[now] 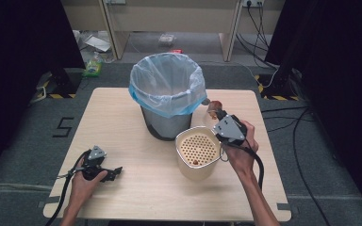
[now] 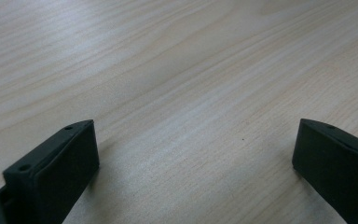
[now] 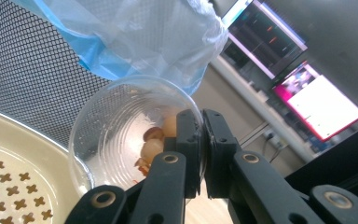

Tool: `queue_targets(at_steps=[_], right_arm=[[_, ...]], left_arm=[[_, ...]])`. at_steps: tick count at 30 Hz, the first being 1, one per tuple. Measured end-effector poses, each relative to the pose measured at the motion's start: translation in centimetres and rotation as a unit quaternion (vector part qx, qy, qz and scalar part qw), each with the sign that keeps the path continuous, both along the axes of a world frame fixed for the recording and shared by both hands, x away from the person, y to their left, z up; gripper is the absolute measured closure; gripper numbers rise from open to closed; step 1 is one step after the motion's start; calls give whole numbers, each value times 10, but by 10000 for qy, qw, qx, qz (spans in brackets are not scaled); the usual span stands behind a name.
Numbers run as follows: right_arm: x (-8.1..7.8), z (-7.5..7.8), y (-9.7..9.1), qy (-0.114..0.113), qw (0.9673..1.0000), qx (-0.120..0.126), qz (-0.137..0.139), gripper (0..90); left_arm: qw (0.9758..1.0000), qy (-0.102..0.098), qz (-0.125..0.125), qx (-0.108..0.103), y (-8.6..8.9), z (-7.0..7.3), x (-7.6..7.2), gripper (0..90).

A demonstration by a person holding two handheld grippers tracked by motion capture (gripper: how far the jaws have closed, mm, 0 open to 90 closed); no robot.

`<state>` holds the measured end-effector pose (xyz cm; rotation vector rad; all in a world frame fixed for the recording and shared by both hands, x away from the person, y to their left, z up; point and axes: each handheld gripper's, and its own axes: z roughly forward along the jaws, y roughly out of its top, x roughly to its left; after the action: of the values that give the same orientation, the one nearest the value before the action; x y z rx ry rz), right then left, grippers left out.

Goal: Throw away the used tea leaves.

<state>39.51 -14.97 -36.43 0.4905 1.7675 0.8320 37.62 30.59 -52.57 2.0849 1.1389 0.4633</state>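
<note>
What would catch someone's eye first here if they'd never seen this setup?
Probably the black mesh waste bin lined with a pale blue plastic bag, standing at the middle of the light wooden table. Just in front of it sits a cream container with a perforated insert. Beside that, the right gripper pinches the rim of a clear plastic cup holding a few brownish scraps, while the left gripper rests open near the table's front left.

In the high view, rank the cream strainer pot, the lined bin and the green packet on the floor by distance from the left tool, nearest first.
1. The cream strainer pot, on the table to the right of the left tool.
2. The lined bin, farther back, mid-table.
3. The green packet, on the floor beyond the table's far left corner.
</note>
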Motion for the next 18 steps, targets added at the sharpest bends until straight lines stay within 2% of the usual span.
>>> queue_targets(at_steps=[2, 4, 5, 7, 8, 10, 13, 14, 15, 18], right_arm=[[-5, -5, 3, -299, 9993, -188, -74, 867], [-9, -11, 5, -679, 9961, -543, -175, 870], [-10, -14, 7, -795, 9940, -732, -165, 870], [-17, -15, 10, -1033, 9909, -846, -142, 870], [-20, -14, 12, -1189, 9883, -950, -134, 872], [-26, -15, 15, -1506, 9798, -1303, -165, 873], [-31, -16, 15, -1624, 9782, -1281, -180, 873], [-32, -16, 16, -1669, 9766, -1342, -180, 874], [-33, -17, 17, -1754, 9736, -1444, -198, 874], [-41, -18, 21, -1956, 9687, -1523, -102, 875]], left_arm=[[10000, 0, 0, 1, 0, 0, 0, 0], [10000, 0, 0, 1, 0, 0, 0, 0], [10000, -1, 1, 2, 0, 0, 0, 0], [10000, -1, 2, 2, 0, 0, 0, 0], [10000, -1, 2, 2, 0, 0, 0, 0], [10000, -1, 1, 3, 0, 0, 0, 0], [10000, -3, 2, 3, 0, 0, 0, 0], [10000, -3, 2, 2, 0, 0, 0, 0], [10000, -3, 2, 2, 0, 0, 0, 0], [10000, -9, 3, 6, 0, 0, 0, 0]])
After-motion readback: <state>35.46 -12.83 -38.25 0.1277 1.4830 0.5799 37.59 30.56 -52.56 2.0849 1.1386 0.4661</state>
